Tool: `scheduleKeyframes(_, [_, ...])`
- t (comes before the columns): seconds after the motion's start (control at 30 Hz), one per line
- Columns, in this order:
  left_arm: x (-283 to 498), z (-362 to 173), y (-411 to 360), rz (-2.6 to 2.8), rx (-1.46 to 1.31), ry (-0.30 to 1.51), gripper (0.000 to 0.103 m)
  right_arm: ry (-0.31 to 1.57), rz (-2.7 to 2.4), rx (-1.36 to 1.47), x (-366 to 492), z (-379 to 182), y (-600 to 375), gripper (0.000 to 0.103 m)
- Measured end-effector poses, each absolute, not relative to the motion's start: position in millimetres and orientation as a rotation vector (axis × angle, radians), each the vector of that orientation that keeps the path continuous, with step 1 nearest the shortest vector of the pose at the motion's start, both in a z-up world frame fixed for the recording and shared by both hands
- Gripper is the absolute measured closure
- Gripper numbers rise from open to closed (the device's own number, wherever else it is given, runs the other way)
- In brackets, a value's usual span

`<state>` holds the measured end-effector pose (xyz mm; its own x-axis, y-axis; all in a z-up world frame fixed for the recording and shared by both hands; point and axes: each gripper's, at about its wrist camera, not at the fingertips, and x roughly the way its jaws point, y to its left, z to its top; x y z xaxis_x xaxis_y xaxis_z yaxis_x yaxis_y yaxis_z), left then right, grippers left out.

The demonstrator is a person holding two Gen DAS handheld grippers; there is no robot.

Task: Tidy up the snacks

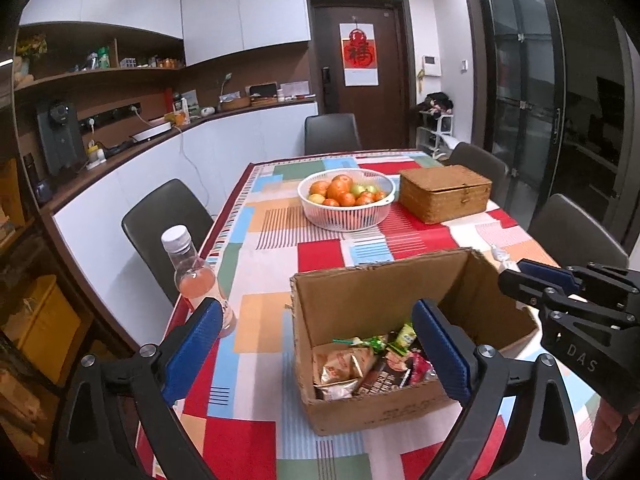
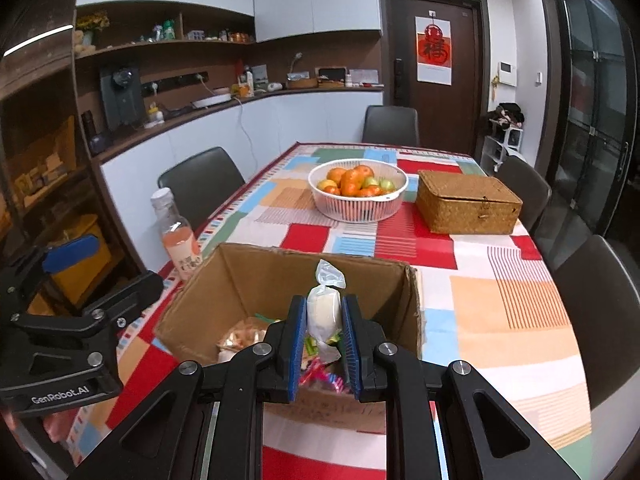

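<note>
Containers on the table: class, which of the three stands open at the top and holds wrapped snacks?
The cardboard box nearest the camera: open-topped, with snack packets inside. The wicker box has its lid shut, and the white basket holds fruit.

A white basket [image 1: 346, 199] of oranges and green fruit sits mid-table on the patchwork tablecloth [image 1: 276, 236], with a closed wicker box [image 1: 444, 192] just beside it. A bottle [image 1: 192, 276] of pink drink stands upright near the table's edge. Dark chairs [image 1: 166, 224] ring the table, and a brown door [image 1: 360, 56] bears a red hanging.
</note>
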<state>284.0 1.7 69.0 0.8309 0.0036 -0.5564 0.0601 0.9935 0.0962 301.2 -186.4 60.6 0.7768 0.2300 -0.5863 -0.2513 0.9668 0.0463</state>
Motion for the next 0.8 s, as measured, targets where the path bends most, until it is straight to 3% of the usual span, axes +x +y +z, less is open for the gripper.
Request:
scheduleKeyframes(0.07, [286,68,2,-0.026,0.116,0.59,0.006,0.642,0.251,-0.028,306,59,-187,0.083])
scheduleKeyframes(0.17, [283,69,1,-0.02,0.122,0.581,0.006,0.661,0.248,-0.018,308,57,-188,0.068])
scheduleKeyframes(0.37, [267,71,-2,-0.02,0.133,0.559,0.004,0.645,0.233,-0.034,291,57,-188,0.067])
scheduleKeyframes(0.8, [192,88,-5,-0.018,0.132,0.448,0.0,0.538,0.17,-0.062,217,72,-200,0.036])
